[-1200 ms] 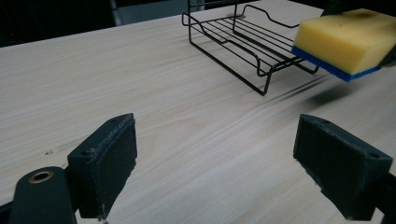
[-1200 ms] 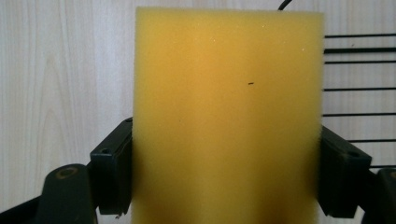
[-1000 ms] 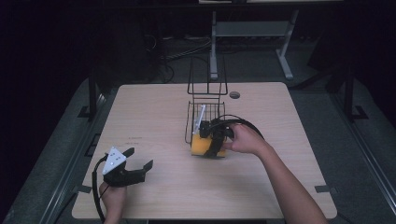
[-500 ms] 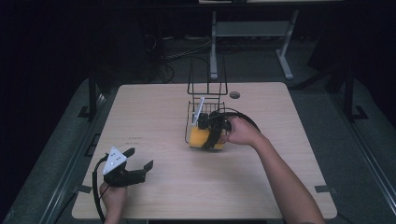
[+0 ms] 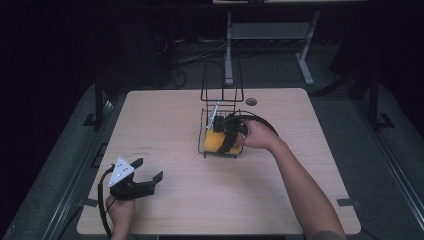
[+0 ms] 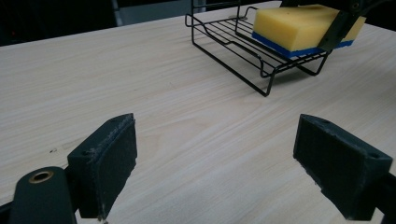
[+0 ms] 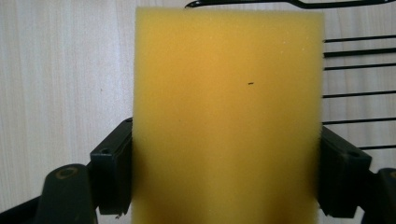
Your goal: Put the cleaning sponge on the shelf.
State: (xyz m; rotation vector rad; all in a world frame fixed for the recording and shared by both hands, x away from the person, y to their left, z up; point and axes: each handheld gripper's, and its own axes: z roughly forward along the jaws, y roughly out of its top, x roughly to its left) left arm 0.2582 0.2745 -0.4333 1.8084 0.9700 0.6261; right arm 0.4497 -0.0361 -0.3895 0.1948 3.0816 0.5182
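The yellow sponge [image 7: 228, 116] is gripped by the right claw [image 5: 231, 136] over the wire rack [image 5: 220, 107]; the left claw [image 5: 145, 176] is held open above the bench [image 5: 165, 120].

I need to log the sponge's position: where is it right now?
In the high view the sponge sits centre-right on the table, held in the right gripper over the wire rack, at its near end.
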